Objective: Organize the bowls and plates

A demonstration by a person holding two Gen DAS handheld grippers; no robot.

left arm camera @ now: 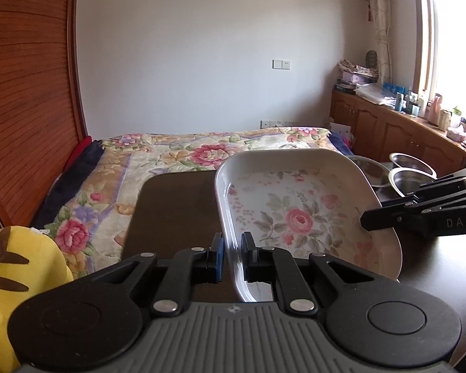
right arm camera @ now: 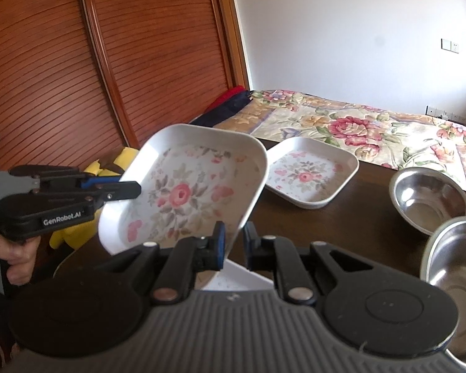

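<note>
Yellow plush, a soft toy (left arm camera: 12,279), sits off the left edge of the dark tabletop (left arm camera: 174,205), with a flowered bedspread (left arm camera: 177,152) behind it and a slatted wooden wardrobe (right arm camera: 46,62) further left.

The left gripper (left arm camera: 233,256) pinches the left rim of a white square plate (left arm camera: 295,214) with a rose print, one pad outside the wall and one inside. The plate is held tilted, clear of the tabletop, above its near part. In the right wrist view a hand (right arm camera: 12,258) grasps the handle of that gripper at the left edge of the picture.

The right gripper (right arm camera: 234,245) pinches the opposite rim of the same plate, its pads pressed on the wall, so the plate hangs between the two tools.

Further right, a second plate (right arm camera: 310,174) of the same pattern lies flat near the far edge of the tabletop, beside the bedspread and partly behind the raised one.

Toward the right edge stand two steel bowls: one (right arm camera: 428,199) further back, the other (right arm camera: 453,279) nearer, at the right corner. The two look to be touching or nearly so; I cannot tell which.
</note>
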